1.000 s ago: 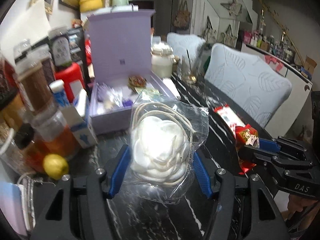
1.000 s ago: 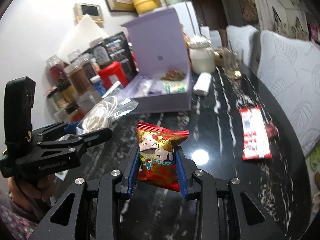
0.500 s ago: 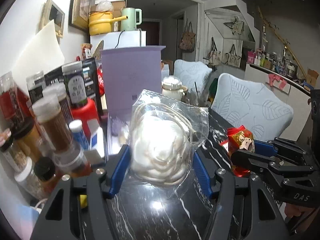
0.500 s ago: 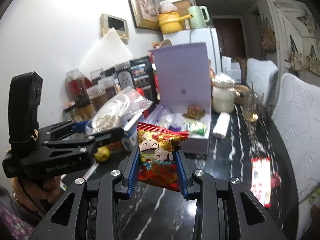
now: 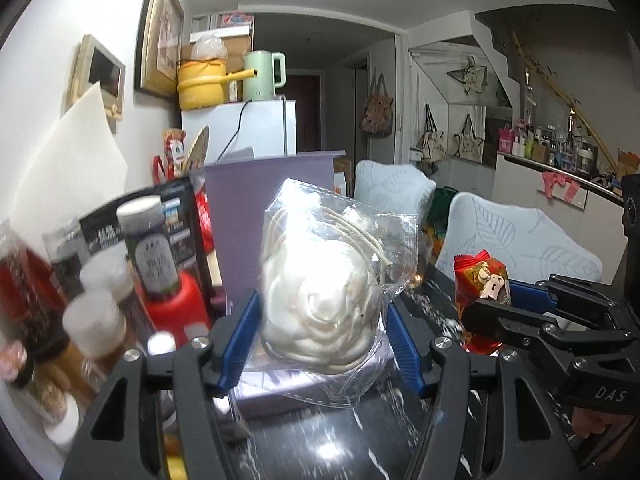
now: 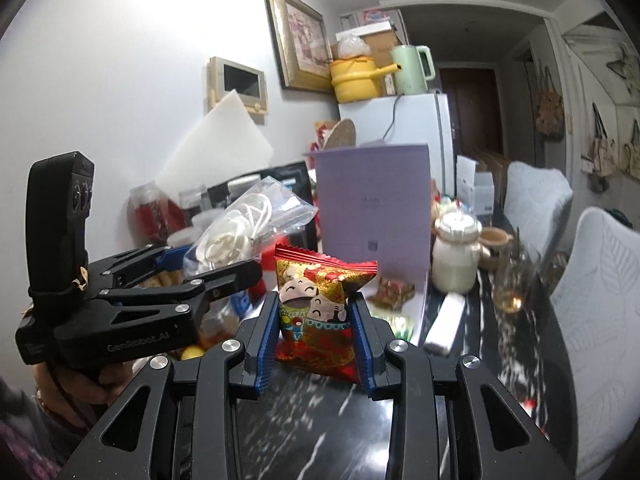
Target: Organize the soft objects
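Two soft packs were in my grippers above the black marble table [image 6: 312, 420]: my left gripper [image 5: 320, 336] clamped the clear bag of white cord [image 5: 320, 280], my right gripper [image 6: 314, 344] pinched the red snack packet [image 6: 320, 308], before the purple box [image 6: 376, 216].

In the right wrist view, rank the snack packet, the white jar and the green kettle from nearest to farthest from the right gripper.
1. Snack packet: clamped in the right gripper.
2. White jar: on the table, right of the purple box.
3. Green kettle: on the fridge, far back.
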Motion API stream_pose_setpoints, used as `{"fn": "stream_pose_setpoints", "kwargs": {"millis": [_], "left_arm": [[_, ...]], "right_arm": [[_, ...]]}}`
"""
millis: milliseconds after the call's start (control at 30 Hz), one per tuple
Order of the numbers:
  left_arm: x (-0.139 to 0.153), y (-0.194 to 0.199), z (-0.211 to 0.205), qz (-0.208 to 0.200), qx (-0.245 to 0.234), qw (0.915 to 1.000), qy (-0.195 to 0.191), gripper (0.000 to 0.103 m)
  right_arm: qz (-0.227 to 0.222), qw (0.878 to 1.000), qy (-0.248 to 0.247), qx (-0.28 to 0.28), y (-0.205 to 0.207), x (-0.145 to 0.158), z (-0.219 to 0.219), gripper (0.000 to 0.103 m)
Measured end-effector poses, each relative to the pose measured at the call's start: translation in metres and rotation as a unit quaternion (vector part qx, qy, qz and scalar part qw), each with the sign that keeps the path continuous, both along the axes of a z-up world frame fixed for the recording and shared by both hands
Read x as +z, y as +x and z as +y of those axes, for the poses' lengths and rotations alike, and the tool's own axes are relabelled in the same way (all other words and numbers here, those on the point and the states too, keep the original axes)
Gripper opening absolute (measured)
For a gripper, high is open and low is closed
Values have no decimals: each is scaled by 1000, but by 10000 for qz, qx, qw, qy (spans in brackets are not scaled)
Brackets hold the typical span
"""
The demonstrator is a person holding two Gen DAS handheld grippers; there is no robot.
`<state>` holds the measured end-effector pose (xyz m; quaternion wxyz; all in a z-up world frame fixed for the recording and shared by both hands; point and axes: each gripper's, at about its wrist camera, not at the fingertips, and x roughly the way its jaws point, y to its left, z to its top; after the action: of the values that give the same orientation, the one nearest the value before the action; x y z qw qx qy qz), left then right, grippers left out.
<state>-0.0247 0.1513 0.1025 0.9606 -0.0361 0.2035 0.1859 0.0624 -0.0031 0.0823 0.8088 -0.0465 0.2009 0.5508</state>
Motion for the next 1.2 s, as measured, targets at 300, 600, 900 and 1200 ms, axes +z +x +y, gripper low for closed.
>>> {"fn": "stream_pose_setpoints", "kwargs": {"millis": [300, 600, 900, 1200], "left_arm": [[17, 39, 31, -182, 21, 9997, 145, 61], [4, 87, 66, 159, 278, 9993, 187, 61], [-30, 131, 99, 579, 501, 9971, -39, 61], [-60, 159, 115, 1016, 623, 9927, -199, 61]], "right_arm": [[-196, 9997, 156, 31, 38, 22, 31, 33], [-228, 9996, 2, -150, 91, 22, 73, 33], [-36, 9990, -380, -220, 134, 0, 112, 33], [241, 9965, -754, -256, 162, -31, 140, 33]]}}
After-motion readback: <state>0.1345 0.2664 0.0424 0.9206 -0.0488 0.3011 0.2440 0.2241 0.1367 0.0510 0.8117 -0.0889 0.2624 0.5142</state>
